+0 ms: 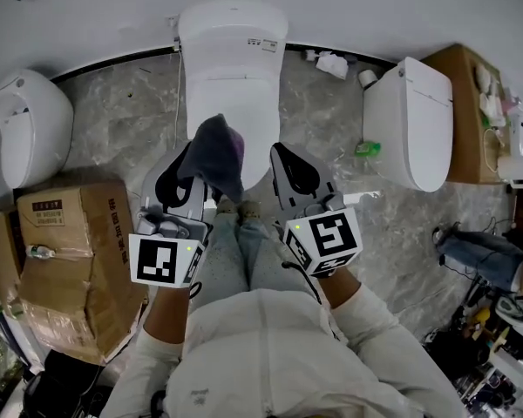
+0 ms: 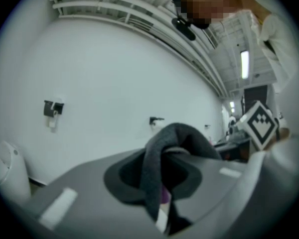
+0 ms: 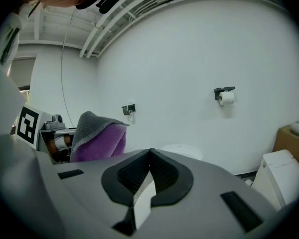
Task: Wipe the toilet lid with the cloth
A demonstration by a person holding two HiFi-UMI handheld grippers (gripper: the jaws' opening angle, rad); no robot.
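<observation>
The white toilet [image 1: 231, 103] stands ahead in the head view, its lid down and its tank against the wall. A grey cloth with a purple underside [image 1: 216, 155] hangs over the near end of the lid, and my left gripper [image 1: 194, 168] is shut on it. In the left gripper view the cloth [image 2: 157, 168] drapes over the closed jaws of that gripper [image 2: 164, 185]. My right gripper [image 1: 283, 159] hovers beside it at the lid's right front corner, shut and empty. The right gripper view shows those jaws [image 3: 149, 156] together, with the cloth [image 3: 97, 136] to their left.
A second toilet [image 1: 30, 124] sits at the left and a third [image 1: 414, 133] at the right. Cardboard boxes [image 1: 70, 259] stand to my left, another box [image 1: 471, 103] at the far right. Clutter [image 1: 488, 320] fills the lower right. A paper-roll holder [image 3: 225, 96] hangs on the wall.
</observation>
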